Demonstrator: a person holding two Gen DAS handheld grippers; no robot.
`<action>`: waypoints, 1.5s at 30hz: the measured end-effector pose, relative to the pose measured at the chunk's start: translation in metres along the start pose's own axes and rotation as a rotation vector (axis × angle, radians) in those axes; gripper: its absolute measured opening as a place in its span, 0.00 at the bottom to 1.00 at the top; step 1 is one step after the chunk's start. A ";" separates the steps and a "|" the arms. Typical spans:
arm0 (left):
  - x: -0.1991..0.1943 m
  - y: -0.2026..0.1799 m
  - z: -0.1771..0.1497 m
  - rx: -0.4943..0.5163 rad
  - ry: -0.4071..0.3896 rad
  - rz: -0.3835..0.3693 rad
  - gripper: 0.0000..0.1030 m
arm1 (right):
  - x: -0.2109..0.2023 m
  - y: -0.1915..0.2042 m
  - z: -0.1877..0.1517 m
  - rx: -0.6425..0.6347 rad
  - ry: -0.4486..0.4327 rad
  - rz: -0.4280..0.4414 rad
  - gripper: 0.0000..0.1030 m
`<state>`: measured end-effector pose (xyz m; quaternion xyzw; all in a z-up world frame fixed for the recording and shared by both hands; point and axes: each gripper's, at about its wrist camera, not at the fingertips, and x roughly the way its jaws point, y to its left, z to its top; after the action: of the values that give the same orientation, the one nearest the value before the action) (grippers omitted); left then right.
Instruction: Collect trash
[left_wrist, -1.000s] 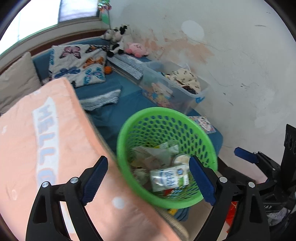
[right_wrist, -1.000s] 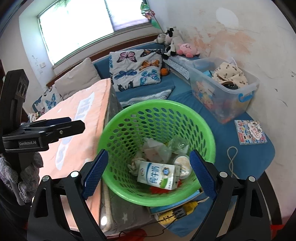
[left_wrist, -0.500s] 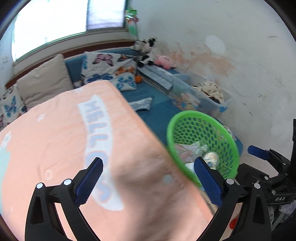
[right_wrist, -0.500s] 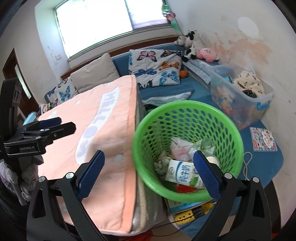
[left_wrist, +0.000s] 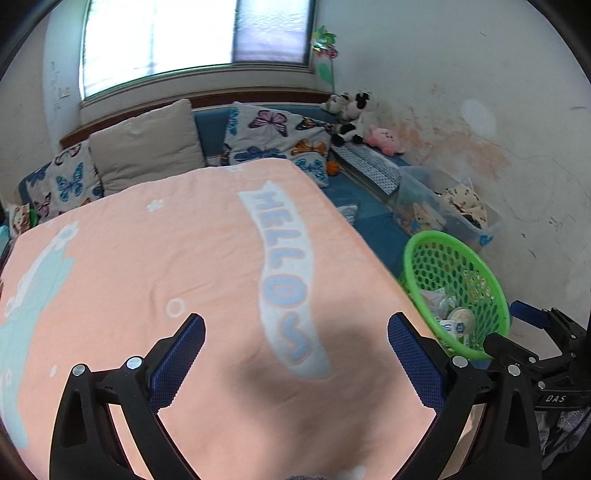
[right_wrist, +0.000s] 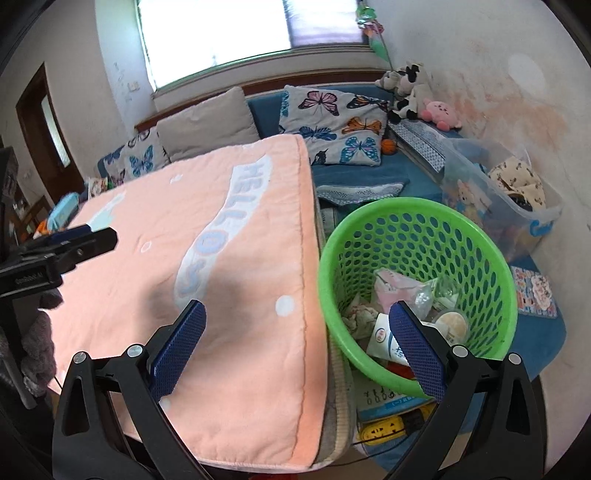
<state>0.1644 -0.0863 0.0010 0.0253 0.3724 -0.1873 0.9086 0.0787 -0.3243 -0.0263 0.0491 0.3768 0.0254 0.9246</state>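
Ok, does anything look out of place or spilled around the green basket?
Nothing looks spilled: the milk carton, wrappers and round lid lie inside the green basket. One oddity: the basket leans, resting on a booklet and a yellow power strip on the floor. Both claws are open and empty.

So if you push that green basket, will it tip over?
Probably easily. The basket is thin holed plastic, so likely light. It narrows toward the bottom and already leans, which may make it tippy. The trash inside looks like wrappers and a carton, so little weight holds it down.
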 end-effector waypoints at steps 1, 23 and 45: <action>-0.002 0.003 -0.002 -0.004 -0.002 0.006 0.93 | 0.001 0.004 0.000 -0.006 0.000 -0.001 0.96; -0.039 0.052 -0.044 -0.106 -0.025 0.104 0.93 | 0.004 0.048 -0.010 -0.020 -0.036 0.053 0.96; -0.048 0.064 -0.055 -0.128 -0.049 0.186 0.93 | -0.002 0.058 -0.011 -0.031 -0.068 0.067 0.96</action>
<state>0.1191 -0.0015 -0.0123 -0.0029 0.3572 -0.0789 0.9307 0.0690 -0.2661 -0.0262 0.0483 0.3430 0.0603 0.9362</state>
